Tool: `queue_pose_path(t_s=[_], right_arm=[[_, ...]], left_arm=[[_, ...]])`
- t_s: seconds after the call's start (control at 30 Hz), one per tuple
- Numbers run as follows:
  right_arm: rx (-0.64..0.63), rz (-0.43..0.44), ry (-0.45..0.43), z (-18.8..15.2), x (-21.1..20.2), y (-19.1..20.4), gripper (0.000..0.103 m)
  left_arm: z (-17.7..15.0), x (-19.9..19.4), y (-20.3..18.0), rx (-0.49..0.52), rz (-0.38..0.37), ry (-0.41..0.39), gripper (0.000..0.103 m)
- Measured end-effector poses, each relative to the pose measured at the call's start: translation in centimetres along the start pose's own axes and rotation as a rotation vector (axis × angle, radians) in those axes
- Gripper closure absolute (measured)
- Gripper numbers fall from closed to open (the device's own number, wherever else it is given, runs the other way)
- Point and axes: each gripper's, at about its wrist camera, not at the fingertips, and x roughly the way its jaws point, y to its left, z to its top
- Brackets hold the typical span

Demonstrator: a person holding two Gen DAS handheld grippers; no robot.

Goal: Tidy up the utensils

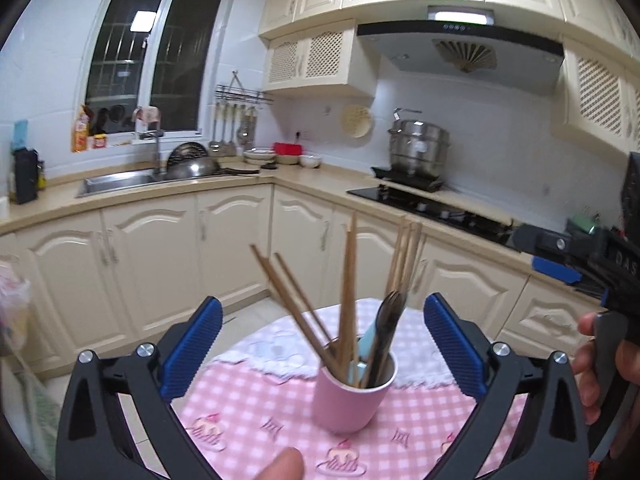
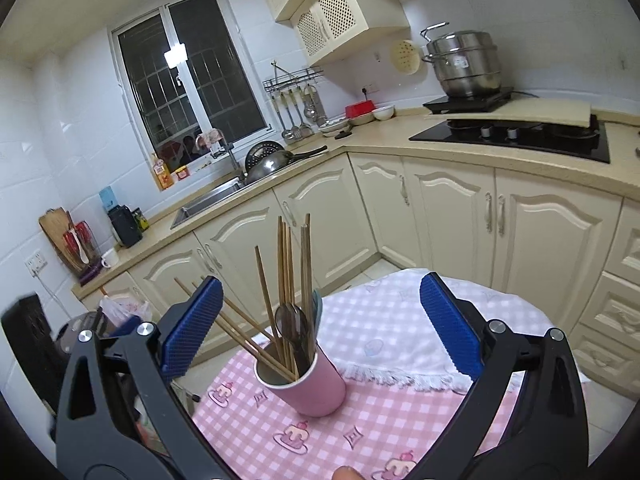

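Note:
A pink cup (image 1: 348, 396) (image 2: 310, 390) stands upright on the pink checked tablecloth (image 1: 248, 404) (image 2: 404, 412). It holds several wooden chopsticks (image 1: 347, 292) (image 2: 285, 276), a black fork (image 1: 386, 328) and a pale blue utensil (image 1: 367, 342). My left gripper (image 1: 324, 346) is open, its blue pads wide apart on either side of the cup, touching nothing. My right gripper (image 2: 320, 326) is open too, with the cup low between its pads and clear of both. In the left wrist view the right gripper (image 1: 552, 258) shows at the right edge, with a hand (image 1: 592, 364) on its handle.
A white fringed cloth (image 2: 384, 344) covers the table's far part. Cream cabinets (image 1: 224, 236) run behind, with a sink (image 1: 116, 182), a black hob (image 2: 516, 136) and a steel pot (image 2: 464, 64) on the counter. A plastic bag (image 2: 124, 310) hangs left of the table.

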Motion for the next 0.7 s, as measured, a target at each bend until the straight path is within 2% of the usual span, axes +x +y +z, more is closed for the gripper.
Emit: queue_pose_path(t_s=[0.17, 0.37, 0.7], right_arm=[[-0.043, -0.061, -0.001, -1.2, -1.9, 0.9, 0.006], [-0.088, -0.113, -0.005, -2.5, -4.1, 2.0, 0.006], [-0.143, -0.159, -0.024, -4.0, -6.5, 4.0, 0.006]], left_arm=[[1.1, -2.7, -0.1, 0.005, 0.051, 0.019, 0.004], [1.9, -6.0, -1.2, 0.037, 0.104, 0.002, 0.004], [2.4, -10.4, -1.9, 0.049, 0.143, -0.019, 0.004]])
